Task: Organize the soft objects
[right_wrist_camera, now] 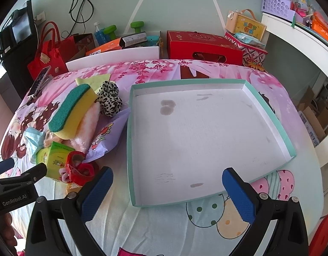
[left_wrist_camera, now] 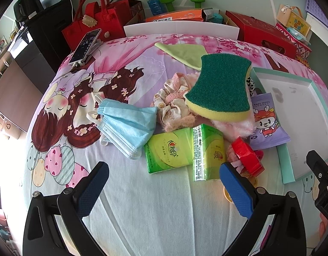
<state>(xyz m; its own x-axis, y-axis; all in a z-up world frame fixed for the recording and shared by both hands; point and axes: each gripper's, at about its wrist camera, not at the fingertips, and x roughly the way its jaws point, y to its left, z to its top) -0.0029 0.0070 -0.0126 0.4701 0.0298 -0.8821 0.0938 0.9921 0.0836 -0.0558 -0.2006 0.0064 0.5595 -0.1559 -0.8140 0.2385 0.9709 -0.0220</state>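
Note:
A pile of soft things lies on the cartoon bedsheet. A green-and-yellow sponge (left_wrist_camera: 219, 87) tops it, over scrunchies (left_wrist_camera: 174, 98) and a pink fluffy cloth (left_wrist_camera: 234, 125). Beside them lie a blue face mask (left_wrist_camera: 127, 123), two green tissue packs (left_wrist_camera: 170, 151), a purple baby-wipes pack (left_wrist_camera: 267, 121), a red tape roll (left_wrist_camera: 247, 157) and a leopard scrunchie (right_wrist_camera: 109, 99). A teal-rimmed white tray (right_wrist_camera: 129, 132) stands empty on the right. My left gripper (left_wrist_camera: 164, 189) hovers open in front of the tissue packs. My right gripper (right_wrist_camera: 168, 194) is open over the tray's near edge.
A green cloth (left_wrist_camera: 183, 51) lies behind the pile. A phone on a stand (left_wrist_camera: 85, 45) sits at the bed's far left. Red bags (left_wrist_camera: 93, 19), a red box (right_wrist_camera: 203, 47), green dumbbells (left_wrist_camera: 198, 1) and a bottle (left_wrist_camera: 153, 2) line the far side.

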